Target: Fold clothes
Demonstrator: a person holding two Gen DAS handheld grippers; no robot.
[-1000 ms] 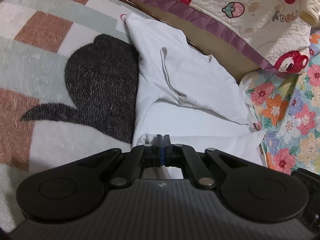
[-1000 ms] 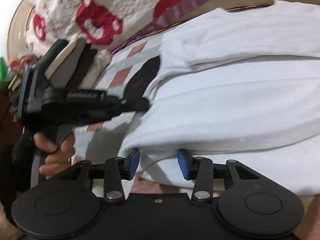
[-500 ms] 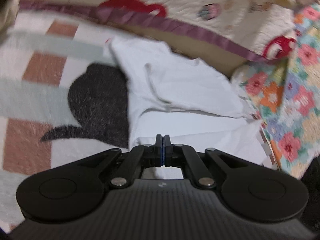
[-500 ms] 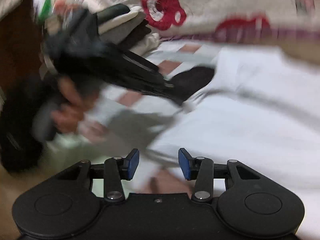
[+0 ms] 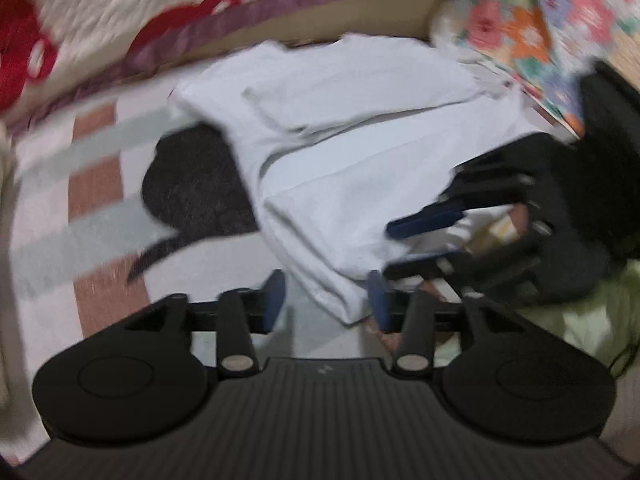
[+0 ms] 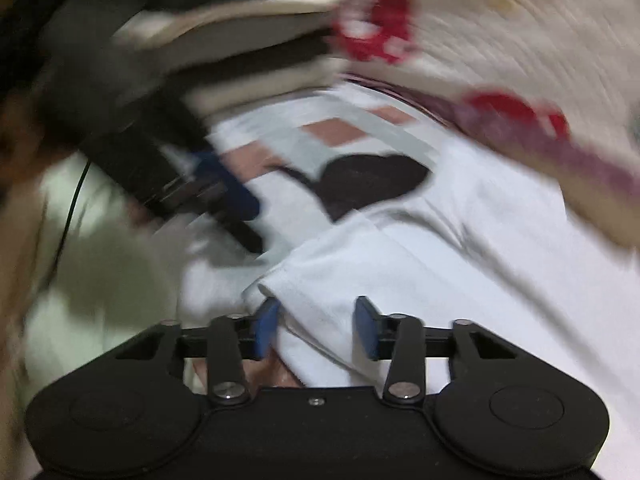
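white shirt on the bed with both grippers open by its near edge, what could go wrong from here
1. The folded white cotton shirt has a loose corner between the left gripper fingers; closing may pinch one layer and undo the fold.
2. The right gripper is close beside it, so they may collide.
3. Both views are blurred by motion, so aim may be off.

Dim, flat indoor light; heavy motion blur smears both fisheye views, worst toward the curved edges.
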